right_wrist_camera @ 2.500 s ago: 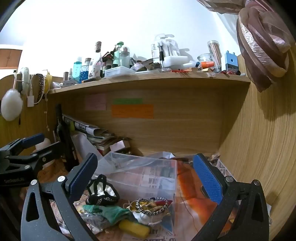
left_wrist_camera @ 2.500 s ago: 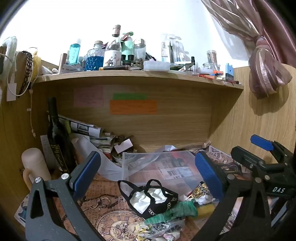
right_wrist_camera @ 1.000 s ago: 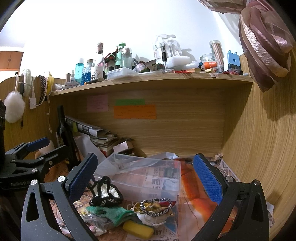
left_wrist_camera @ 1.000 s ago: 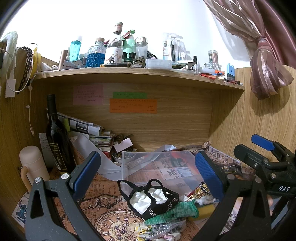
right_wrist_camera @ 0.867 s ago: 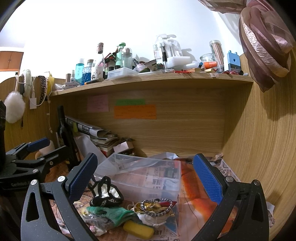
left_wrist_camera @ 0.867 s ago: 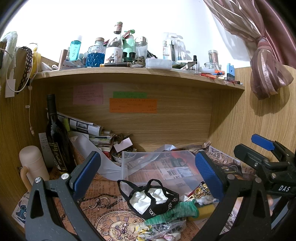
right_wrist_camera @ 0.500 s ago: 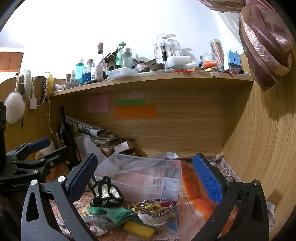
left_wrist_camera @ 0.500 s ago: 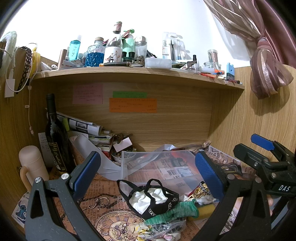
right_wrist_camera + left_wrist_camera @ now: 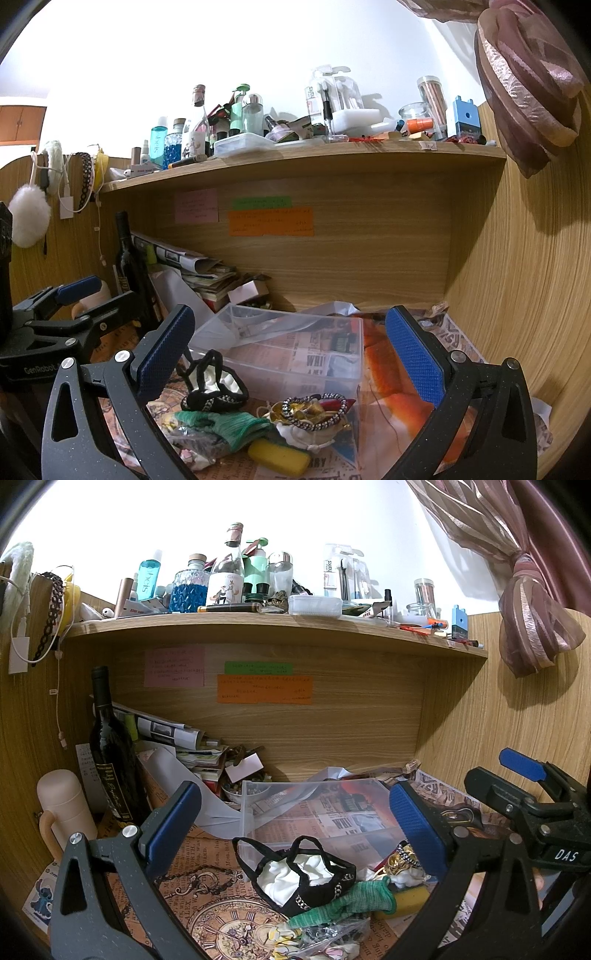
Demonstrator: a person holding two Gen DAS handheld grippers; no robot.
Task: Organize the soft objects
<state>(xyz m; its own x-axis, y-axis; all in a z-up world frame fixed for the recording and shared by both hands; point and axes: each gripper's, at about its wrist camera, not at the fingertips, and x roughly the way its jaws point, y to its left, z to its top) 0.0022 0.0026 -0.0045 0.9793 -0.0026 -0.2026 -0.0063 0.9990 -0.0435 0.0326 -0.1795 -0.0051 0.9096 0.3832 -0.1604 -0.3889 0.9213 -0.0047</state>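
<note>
With both tongs wide and empty, left tongs point(image 9: 291, 816) should pinch black pouch point(image 9: 303, 878) rim, drop into clear bin point(image 9: 314, 805)

box point(image 9: 295, 354): clear glossy plastic | glove point(image 9: 225, 424): green knit cloth | shelf point(image 9: 332, 158): wood
</note>
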